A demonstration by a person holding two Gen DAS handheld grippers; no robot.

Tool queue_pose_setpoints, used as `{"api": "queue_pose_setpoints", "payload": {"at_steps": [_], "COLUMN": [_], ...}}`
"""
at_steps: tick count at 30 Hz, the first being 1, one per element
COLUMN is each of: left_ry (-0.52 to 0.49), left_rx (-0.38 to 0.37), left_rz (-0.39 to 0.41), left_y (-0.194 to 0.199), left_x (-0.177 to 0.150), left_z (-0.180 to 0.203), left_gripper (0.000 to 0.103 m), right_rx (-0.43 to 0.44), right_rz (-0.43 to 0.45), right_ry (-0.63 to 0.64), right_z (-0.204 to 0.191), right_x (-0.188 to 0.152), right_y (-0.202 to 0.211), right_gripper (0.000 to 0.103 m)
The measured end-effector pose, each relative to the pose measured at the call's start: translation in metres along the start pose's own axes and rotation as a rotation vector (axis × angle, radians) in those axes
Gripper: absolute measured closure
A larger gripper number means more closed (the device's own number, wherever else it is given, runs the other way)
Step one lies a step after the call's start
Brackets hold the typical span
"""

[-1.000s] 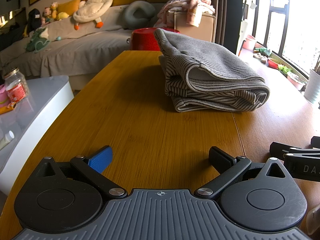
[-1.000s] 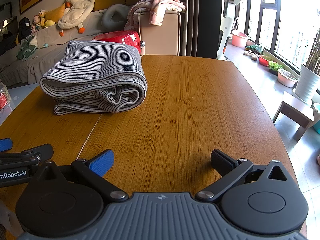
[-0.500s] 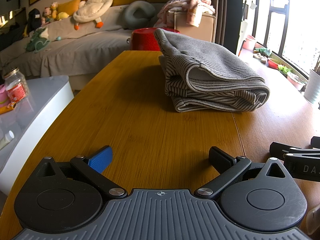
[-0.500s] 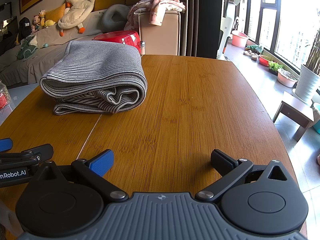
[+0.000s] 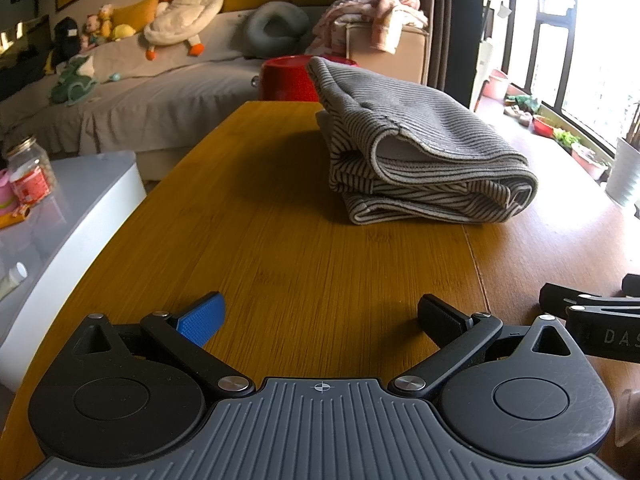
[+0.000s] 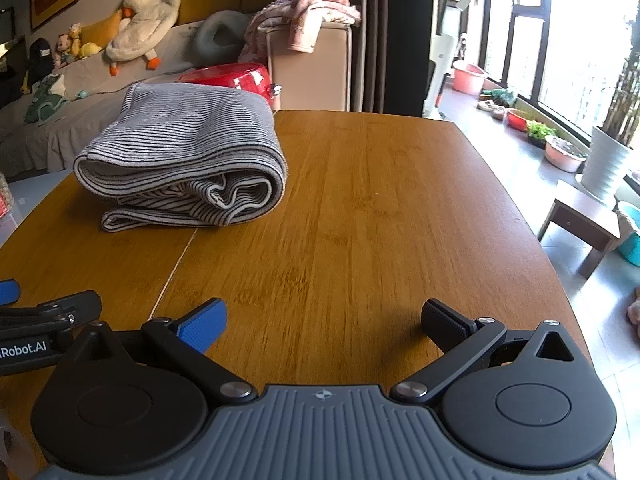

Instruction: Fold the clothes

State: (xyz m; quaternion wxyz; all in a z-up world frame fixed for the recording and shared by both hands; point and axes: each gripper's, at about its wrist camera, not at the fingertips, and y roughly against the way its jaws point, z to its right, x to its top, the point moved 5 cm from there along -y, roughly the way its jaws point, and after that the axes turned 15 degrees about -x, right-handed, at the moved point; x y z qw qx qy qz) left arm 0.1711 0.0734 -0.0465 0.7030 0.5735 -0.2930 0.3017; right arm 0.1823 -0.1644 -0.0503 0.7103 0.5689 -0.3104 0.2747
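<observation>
A grey striped garment lies folded in a thick bundle on the wooden table; it also shows in the right wrist view at the far left of the table. My left gripper is open and empty, low over the near table edge, well short of the garment. My right gripper is open and empty, beside the left one. The right gripper shows at the right edge of the left wrist view, and the left gripper at the left edge of the right wrist view.
A red tub stands behind the table's far end. A sofa with plush toys and a box with pink clothes stand behind. A white side table with a jar is left. A small stool stands on the right.
</observation>
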Motion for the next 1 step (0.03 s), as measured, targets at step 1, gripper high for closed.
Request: {"api": "queue_pose_setpoints", "payload": {"at_steps": [1], "left_ry": [0.003], "left_rx": [-0.007], "left_rz": [0.003], "left_y": [0.0007], "left_x": [-0.0001], "left_z": [-0.0003], "left_gripper": [0.000], "right_rx": [-0.004], "right_rz": [0.000], "right_ry": [-0.003], "right_z": [0.0001], "right_x": [-0.0004], "right_y": [0.0003], "right_gripper": [0.000]}}
